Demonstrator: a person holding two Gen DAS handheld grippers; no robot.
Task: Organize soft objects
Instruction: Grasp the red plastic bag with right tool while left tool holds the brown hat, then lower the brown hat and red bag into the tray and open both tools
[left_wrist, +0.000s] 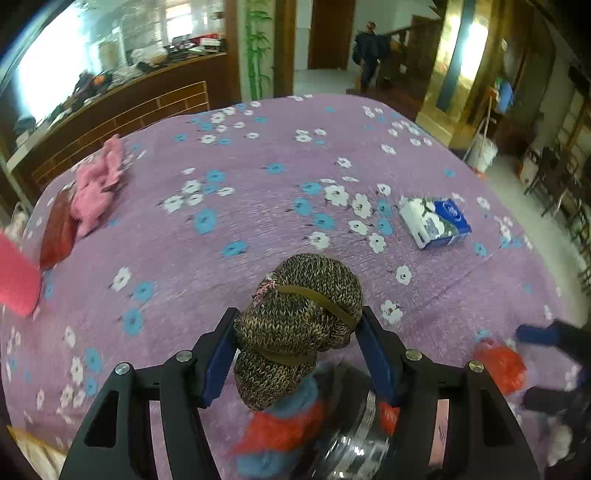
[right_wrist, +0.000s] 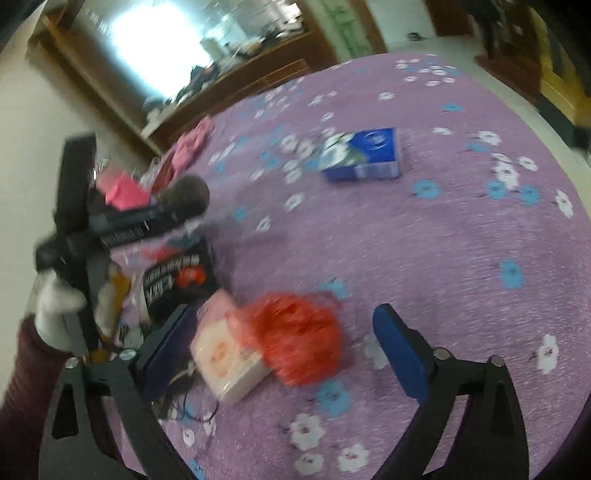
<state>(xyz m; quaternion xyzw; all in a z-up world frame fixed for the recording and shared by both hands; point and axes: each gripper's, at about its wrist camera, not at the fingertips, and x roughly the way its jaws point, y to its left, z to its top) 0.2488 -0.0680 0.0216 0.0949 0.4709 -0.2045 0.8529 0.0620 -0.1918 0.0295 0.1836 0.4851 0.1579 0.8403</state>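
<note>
Left gripper (left_wrist: 295, 354) clamps knitted hat (left_wrist: 299, 314), right gripper (right_wrist: 284, 350) spread

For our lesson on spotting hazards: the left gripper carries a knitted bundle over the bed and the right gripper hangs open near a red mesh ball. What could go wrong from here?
1. The left gripper pinches only the sides of the knitted bundle, so the soft bundle may slip out.
2. The right gripper is open around the red mesh ball, which lies against a small pale box; closing could catch the box too.
3. Both views are blurred by motion, so aim may be poor.
</note>
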